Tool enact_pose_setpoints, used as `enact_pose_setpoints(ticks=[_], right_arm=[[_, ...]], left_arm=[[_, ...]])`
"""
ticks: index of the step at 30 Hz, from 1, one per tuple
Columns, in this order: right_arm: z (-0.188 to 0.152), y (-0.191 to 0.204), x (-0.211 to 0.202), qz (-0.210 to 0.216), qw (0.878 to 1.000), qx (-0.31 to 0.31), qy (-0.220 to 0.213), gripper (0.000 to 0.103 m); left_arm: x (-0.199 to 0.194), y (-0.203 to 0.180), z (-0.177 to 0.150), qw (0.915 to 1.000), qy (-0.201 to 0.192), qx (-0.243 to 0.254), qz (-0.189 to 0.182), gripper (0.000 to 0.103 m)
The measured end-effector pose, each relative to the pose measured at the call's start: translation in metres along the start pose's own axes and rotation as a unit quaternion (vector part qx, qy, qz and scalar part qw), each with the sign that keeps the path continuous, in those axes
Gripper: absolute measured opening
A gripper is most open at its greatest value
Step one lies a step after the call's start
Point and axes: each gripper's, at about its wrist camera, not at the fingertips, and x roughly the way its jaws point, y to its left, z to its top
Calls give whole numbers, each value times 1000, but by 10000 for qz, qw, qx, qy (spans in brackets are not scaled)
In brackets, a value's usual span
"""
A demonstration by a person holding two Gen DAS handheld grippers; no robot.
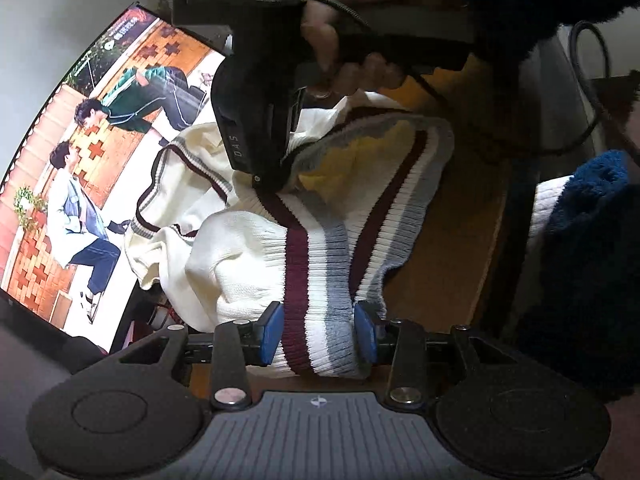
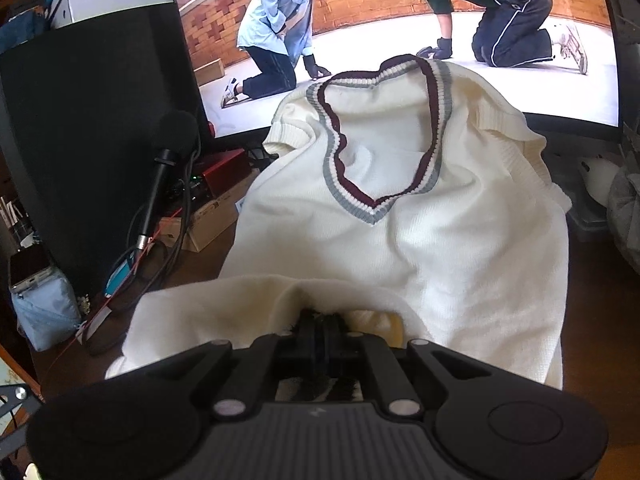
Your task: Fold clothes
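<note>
"DAS" — on right gripper point(image 1: 256, 148)

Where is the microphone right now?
In the right wrist view, the microphone stands at the left, beside the cream vest and below the monitor's lower-left corner.

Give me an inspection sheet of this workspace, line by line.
Surface: brown wooden desk, mostly covered.
Job's things: cream vest with maroon-grey V-neck, spread out, hem end lifted.
Clutter: microphone, red box, pale blue pouch.
Grippers: left tool pads bracket the striped hem; right tool shut on vest.
Cables: black leads beside the microphone.
Surroundings: monitor playing video behind.
</note>
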Motion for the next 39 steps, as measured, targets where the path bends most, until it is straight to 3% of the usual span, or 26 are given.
enact_pose_setpoints(ticks=[5,9,12,14,19,21,27,33,34,36,37,38,39], right_arm=[[-2,1,-6,12,9999,-131,40,6],[-12,15,-41,-23,9961,-788,-389,17],[-33,33,-66,470,9835,-1683,-464,18],[-50,49,-75,845,9673,-2355,-418,18],[-77,89,-63,1206,9249,-3605,-53,15],[-78,94,-57,1181,9179,-3787,-8,15],[-78,109,-39,1106,8947,-4326,125,15],[-79,124,-21,1026,8683,-4847,259,15],[-77,122,-19,1069,8712,-4783,295,12],[-76,120,-17,1079,8728,-4751,303,0],[-78,121,-18,1037,8711,-4793,258,0],[-80,122,-20,996,8711,-4805,214,0],[-79,122,-22,971,8757,-4727,149,0]], left_arm=[[9,16,3,9988,104,-248,-419,29],[15,32,-3,9940,41,-717,-822,22],[16,44,-11,9863,-21,-1250,-1074,22],[18,52,-17,9802,-54,-1560,-1216,22],[22,68,-36,9556,-135,-2522,-1521,23],[22,77,-45,9389,-161,-3026,-1633,23],[22,88,-65,9071,-278,-3834,-1718,20],[21,100,-85,8682,-393,-4612,-1789,15],[22,102,-89,8614,-410,-4733,-1798,14],[24,104,-93,8535,-409,-4875,-1797,14],[24,105,-94,8512,-417,-4917,-1790,14],[18,104,-97,8529,-445,-4897,-1755,14],[14,103,-94,8608,-482,-4770,-1706,14]])
